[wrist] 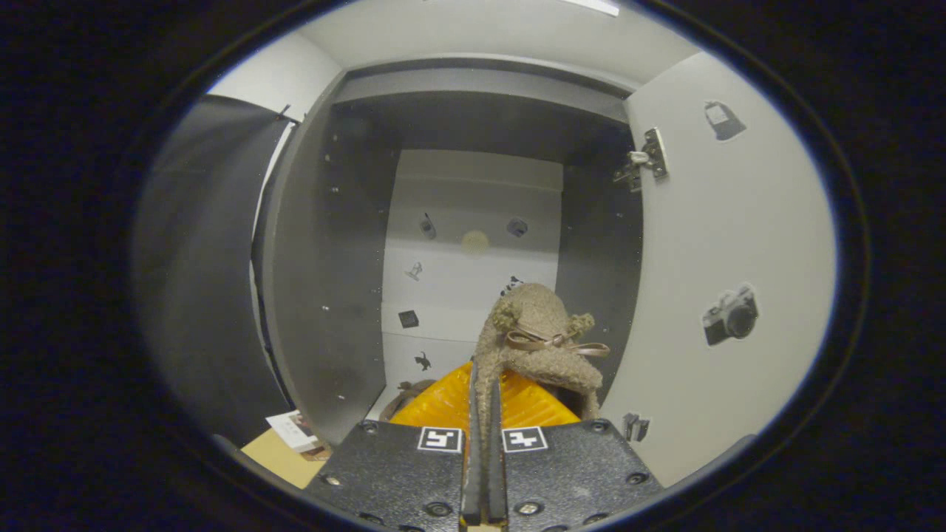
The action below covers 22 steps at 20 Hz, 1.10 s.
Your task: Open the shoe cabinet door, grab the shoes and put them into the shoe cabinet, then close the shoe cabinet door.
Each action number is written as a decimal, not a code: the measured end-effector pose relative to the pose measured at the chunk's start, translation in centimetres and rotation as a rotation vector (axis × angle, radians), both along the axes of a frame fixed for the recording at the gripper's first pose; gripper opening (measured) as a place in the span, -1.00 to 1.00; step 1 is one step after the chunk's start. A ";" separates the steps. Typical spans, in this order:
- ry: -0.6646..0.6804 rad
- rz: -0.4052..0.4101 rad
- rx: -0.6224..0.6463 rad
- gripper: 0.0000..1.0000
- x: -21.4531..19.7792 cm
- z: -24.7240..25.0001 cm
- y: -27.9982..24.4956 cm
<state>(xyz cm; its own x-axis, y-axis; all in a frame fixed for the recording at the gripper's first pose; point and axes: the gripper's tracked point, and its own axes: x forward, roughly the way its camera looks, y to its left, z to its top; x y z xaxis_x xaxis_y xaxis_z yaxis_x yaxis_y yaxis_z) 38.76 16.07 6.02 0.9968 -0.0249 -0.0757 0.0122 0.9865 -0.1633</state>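
Black two-finger gripper [484,414] pinched nearly closed on fuzzy tan bow-tied slipper [539,340] | held before open grey shoe cabinet [325,281], white door [724,244] swung right | thin grip; likely slip or snag entering.

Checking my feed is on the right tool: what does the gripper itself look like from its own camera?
The gripper has two flat black textured plates side by side, each with a square black-and-white marker near its front edge and round screws at the corners. Its fingers are orange-yellow with ribbed faces.
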 end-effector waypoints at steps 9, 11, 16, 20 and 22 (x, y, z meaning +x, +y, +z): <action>0.252 -0.018 -0.090 -0.87 14.2 -12.1 -1.6; 0.304 -0.026 -0.086 -0.87 16.4 -14.7 -2.4; 0.362 -0.029 -0.076 -0.87 18.8 -18.6 -3.3; 0.407 0.031 -0.034 -0.84 19.6 -20.4 -1.5; 0.407 0.008 -0.068 -0.82 19.8 -20.5 -1.8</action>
<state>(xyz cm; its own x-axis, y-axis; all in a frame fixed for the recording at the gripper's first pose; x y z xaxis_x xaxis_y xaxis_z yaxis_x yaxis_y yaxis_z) 58.52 14.32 -14.45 0.8860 -0.0362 -0.4623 -0.0742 0.9731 -0.2183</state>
